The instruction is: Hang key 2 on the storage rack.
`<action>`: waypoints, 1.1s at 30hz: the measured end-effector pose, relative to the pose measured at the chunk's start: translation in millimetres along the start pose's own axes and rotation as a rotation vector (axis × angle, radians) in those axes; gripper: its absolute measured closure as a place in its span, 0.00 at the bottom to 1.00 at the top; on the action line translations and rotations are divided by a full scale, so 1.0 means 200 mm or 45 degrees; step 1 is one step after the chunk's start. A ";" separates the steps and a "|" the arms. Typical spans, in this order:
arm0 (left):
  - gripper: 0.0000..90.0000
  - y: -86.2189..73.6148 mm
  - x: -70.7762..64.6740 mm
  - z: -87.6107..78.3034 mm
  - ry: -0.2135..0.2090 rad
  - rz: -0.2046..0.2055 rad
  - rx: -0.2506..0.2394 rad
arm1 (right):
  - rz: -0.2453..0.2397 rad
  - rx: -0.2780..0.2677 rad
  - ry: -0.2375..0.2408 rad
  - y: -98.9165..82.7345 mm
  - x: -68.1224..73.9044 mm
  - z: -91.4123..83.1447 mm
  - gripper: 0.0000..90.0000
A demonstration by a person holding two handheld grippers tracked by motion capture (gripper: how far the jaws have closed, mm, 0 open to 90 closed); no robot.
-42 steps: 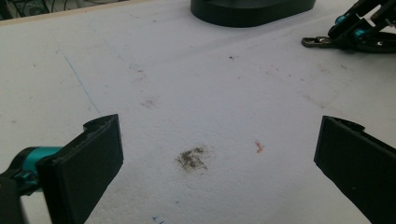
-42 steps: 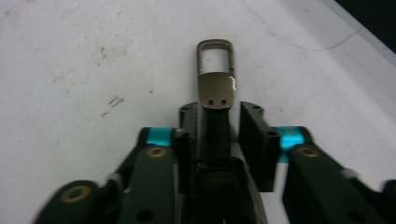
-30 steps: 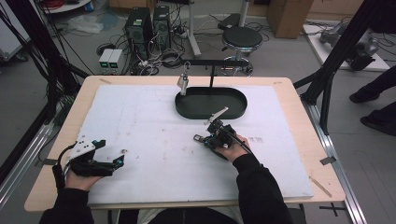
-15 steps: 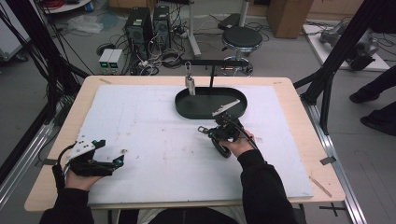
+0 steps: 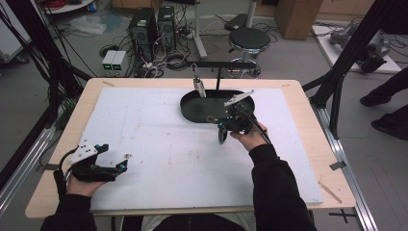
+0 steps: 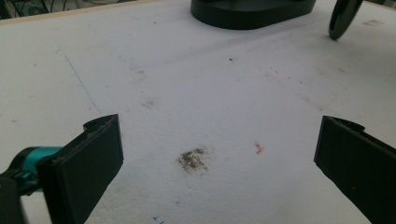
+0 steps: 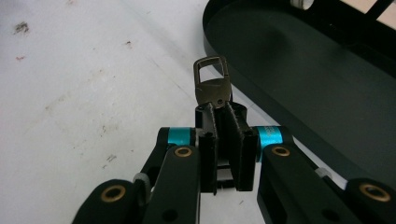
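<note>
In the high view, the right tool is seen raised over the white sheet of the counter, toward the far edge and just in front of the black oval tray, with a dark flat piece hanging down from it. A small metal clip is seen dangling from the black stand over the tray's far rim; the inside of the tray appears bare. The left tool is held low near the near left corner of the counter, its jaws spread with nothing between them. In the left gripper view, the left tool is shown wide apart above the stained sheet, with the tray's wall at the far edge and the dark piece seen beside it. In the right gripper view, the right tool is seen pressed together on a bronze-coloured metal clasp, whose rectangular loop stands up past the jaw tips; the tray lies just beside it, its dark floor bare.
</note>
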State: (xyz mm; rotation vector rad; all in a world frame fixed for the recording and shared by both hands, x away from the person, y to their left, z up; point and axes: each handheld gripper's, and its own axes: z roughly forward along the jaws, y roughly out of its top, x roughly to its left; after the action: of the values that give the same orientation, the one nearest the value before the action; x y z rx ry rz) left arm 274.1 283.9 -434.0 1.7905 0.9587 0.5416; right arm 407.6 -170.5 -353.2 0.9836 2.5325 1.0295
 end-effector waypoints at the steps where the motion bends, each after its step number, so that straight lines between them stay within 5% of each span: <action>1: 0.02 0.00 0.00 0.00 0.000 -0.001 0.001 | -0.002 -0.004 0.003 0.01 0.00 0.00 0.93; 18: 0.02 0.00 0.01 0.00 -0.006 -0.008 -0.002 | 0.054 -0.056 -0.040 0.13 -0.10 -0.10 0.92; 33: 0.02 0.00 0.01 0.00 -0.015 -0.007 -0.002 | 0.016 -0.043 -0.096 0.31 -0.15 -0.12 0.92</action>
State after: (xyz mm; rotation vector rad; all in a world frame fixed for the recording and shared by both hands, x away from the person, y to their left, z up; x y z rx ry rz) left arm 275.6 285.7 -434.2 1.7870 0.9549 0.5275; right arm 449.6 -170.4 -293.6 1.0107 2.4439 1.0156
